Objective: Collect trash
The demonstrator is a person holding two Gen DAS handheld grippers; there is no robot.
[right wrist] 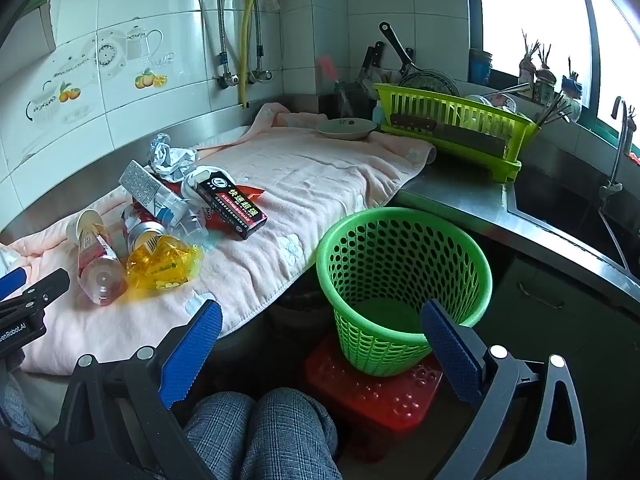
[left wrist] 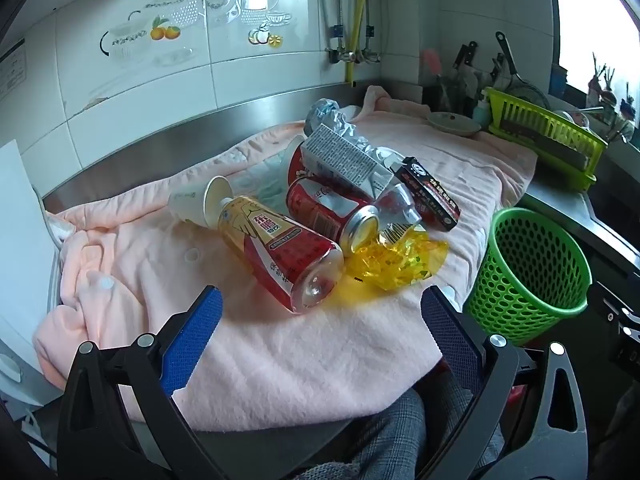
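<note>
Both grippers, left gripper (left wrist: pixel 320 304) and right gripper (right wrist: pixel 320 320), hang wide open w/ nothing held, so collecting looks not yet begun. L to R on the pink towel (left wrist: pixel 280 360): paper cup (left wrist: pixel 192 202), plastic bottle (left wrist: pixel 280 256), red can (left wrist: pixel 332 212), yellow wrapper (left wrist: pixel 396 260), black box (left wrist: pixel 428 192). Next move prob. calls for closing on the near bottle, then carrying it right to the empty green basket (right wrist: pixel 404 280) beside the counter.
</note>
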